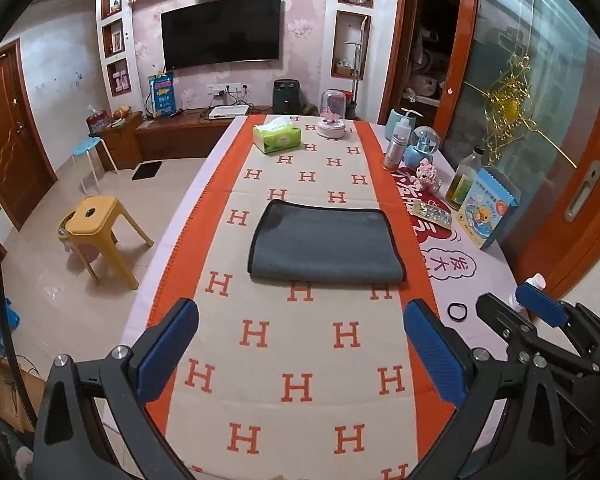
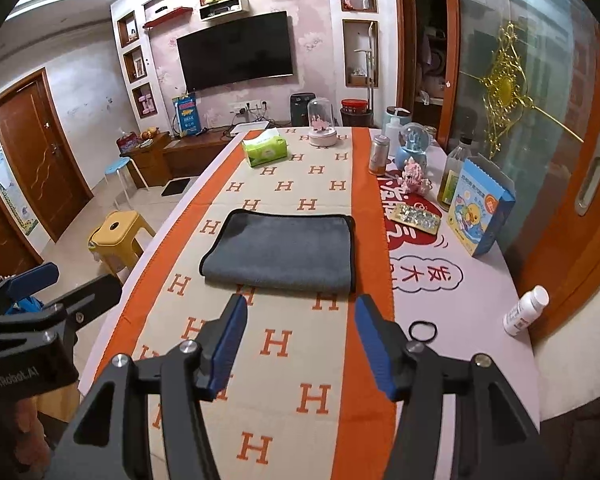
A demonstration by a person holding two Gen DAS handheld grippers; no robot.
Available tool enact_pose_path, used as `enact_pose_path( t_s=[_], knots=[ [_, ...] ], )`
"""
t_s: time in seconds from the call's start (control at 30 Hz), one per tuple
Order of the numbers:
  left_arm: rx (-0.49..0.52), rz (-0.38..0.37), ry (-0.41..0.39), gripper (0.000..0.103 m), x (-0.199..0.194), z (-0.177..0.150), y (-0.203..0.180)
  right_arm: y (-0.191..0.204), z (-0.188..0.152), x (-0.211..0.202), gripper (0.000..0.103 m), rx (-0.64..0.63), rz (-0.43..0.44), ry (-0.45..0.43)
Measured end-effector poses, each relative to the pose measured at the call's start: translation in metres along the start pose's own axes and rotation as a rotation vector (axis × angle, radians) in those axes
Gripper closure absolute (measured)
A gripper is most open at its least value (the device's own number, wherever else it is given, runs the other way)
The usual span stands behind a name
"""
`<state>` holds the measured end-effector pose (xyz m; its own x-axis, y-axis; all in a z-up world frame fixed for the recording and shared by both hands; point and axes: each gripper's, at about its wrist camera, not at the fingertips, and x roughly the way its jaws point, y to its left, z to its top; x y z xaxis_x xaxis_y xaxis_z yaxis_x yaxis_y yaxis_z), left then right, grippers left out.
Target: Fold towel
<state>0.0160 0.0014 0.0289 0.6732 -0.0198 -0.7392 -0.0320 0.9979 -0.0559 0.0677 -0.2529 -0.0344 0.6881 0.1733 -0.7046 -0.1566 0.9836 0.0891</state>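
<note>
A dark grey towel (image 1: 323,246) with black trim lies folded in half on the orange-and-cream H-patterned cloth (image 1: 296,360), its folded edge toward me. It also shows in the right wrist view (image 2: 282,254). My left gripper (image 1: 300,352) is open and empty, held above the cloth short of the towel's near edge. My right gripper (image 2: 301,344) is open and empty, also short of the near edge. The right gripper also shows at the right of the left wrist view (image 1: 515,308).
A green tissue box (image 1: 277,136) and a glass-domed ornament (image 1: 331,118) stand at the far end. Bottles, a snow globe, a blue box (image 1: 485,210) and a pill blister line the right side. A black hair tie (image 2: 422,331) and a white bottle (image 2: 525,310) lie near right. A yellow stool (image 1: 100,226) stands left.
</note>
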Motion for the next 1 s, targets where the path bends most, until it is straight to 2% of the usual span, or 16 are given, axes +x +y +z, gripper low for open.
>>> enact_pose_path(
  t_s=[0.13,0.37,1.0],
  knots=[
    [0.024,0.021,-0.007,0.001,-0.006,-0.004,0.004,0.007,-0.006,-0.008,0.047,0.015,0.002,0.014],
    [0.05,-0.001,0.041,0.001,-0.004,-0.016,0.009,0.024,-0.012,-0.016,0.047,0.034,-0.017,0.031],
    [0.027,0.034,0.059,0.001,0.0,-0.024,0.018,0.036,-0.024,-0.013,0.047,0.025,-0.047,0.084]
  ],
)
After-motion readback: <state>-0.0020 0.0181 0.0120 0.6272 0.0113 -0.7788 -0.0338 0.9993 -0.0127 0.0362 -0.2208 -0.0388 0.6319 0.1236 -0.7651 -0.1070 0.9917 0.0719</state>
